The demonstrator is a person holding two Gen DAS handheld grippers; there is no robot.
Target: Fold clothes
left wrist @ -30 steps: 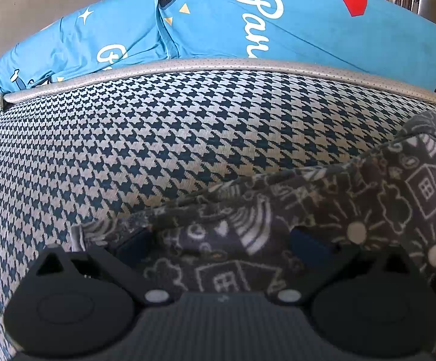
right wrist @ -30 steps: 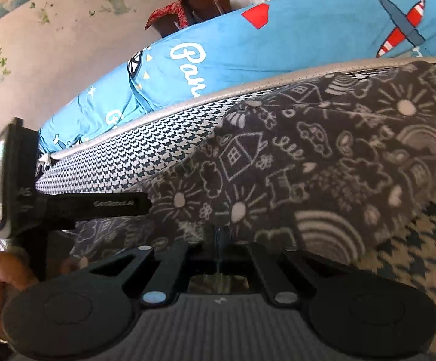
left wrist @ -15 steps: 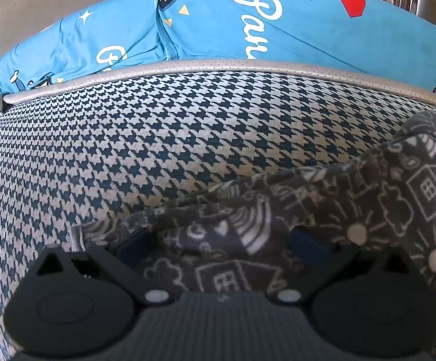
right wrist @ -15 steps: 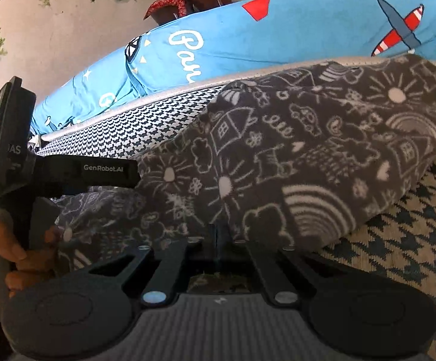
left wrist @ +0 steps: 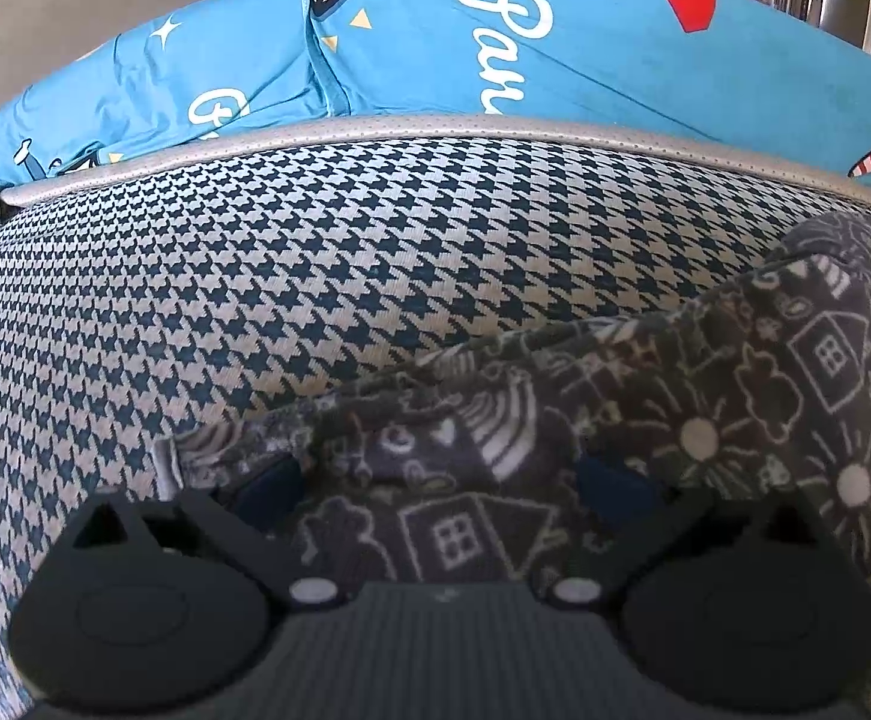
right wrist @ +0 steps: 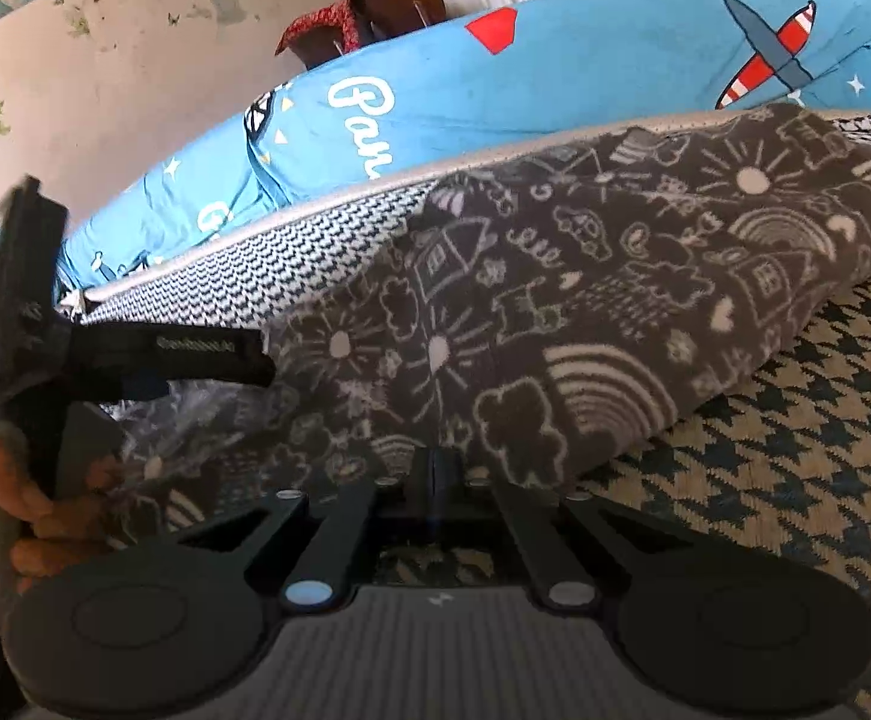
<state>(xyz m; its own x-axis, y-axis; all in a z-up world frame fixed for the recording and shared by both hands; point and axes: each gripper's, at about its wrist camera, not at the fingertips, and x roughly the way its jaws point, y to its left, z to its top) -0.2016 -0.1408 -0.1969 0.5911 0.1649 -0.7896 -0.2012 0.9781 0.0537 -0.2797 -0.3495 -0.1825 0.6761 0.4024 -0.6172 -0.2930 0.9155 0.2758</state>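
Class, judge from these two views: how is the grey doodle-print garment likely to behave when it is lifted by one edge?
The grey garment probably flops: it already sags in soft rolls over the houndstooth cushion. Its fuzzy, fleece-like surface suggests it is light and unlikely to slip from the right tool, shut on its edge. It drapes between the left tool fingers.

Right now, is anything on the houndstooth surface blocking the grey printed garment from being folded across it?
Nothing visible does. The grey printed garment lies directly on the houndstooth surface, whose visible stretch ahead is bare up to the blue bedding. The right claw is shut on its edge; the left claw has cloth between its fingers.
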